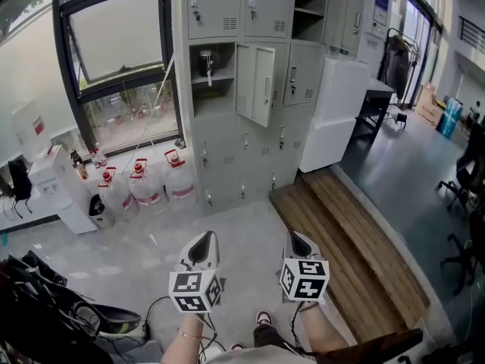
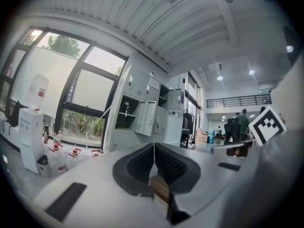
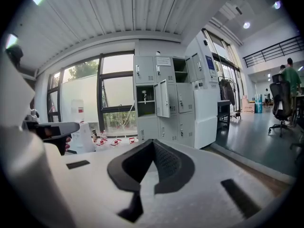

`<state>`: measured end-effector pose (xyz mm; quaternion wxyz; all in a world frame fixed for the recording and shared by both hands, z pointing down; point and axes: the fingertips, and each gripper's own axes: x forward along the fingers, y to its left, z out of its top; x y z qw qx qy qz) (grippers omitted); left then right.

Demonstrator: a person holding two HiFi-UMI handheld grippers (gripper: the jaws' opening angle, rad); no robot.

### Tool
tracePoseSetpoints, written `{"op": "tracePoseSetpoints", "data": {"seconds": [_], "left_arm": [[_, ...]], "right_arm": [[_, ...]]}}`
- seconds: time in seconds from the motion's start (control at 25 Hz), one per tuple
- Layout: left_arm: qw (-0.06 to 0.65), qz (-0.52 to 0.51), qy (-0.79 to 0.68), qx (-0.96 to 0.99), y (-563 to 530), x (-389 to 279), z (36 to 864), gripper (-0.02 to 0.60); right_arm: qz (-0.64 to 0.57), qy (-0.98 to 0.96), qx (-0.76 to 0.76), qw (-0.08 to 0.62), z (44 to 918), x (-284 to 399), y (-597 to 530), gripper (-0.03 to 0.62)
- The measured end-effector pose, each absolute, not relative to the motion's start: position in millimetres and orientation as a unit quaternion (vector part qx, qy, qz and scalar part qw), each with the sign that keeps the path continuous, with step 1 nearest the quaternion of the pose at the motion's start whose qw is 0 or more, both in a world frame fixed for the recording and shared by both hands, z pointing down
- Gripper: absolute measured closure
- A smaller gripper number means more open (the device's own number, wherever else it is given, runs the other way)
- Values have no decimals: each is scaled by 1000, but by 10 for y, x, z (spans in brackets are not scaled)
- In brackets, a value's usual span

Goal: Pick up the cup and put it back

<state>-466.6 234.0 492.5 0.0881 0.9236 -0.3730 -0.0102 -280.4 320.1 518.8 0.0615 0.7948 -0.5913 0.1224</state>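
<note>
A small dark cup-like object (image 1: 205,61) stands on the shelf of an open locker compartment, in the grey locker wall (image 1: 227,142) ahead of me. It shows small in the left gripper view (image 2: 126,109) and the right gripper view (image 3: 144,99); its shape is hard to make out. My left gripper (image 1: 203,241) and right gripper (image 1: 297,238) hang side by side over the floor, well short of the lockers. The left gripper (image 2: 153,144) has its dark pads pressed together with nothing between them. The right gripper (image 3: 153,142) is likewise shut and empty.
Several water bottles (image 1: 140,182) and a water dispenser (image 1: 54,174) stand under the window at left. A locker door (image 1: 259,82) hangs open beside the cup's compartment. A wooden platform (image 1: 356,241) runs along the right. Cables and bags (image 1: 45,294) lie at lower left.
</note>
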Motion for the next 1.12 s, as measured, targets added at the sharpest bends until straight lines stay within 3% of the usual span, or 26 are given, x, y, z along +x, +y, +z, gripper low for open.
{"op": "tracePoseSetpoints", "data": {"seconds": [1.12], "left_arm": [[83,-20,-437,895,-140,-2923,4775,569]], "right_arm": [[108,-636,761,69,4991,-841,491,602]]}}
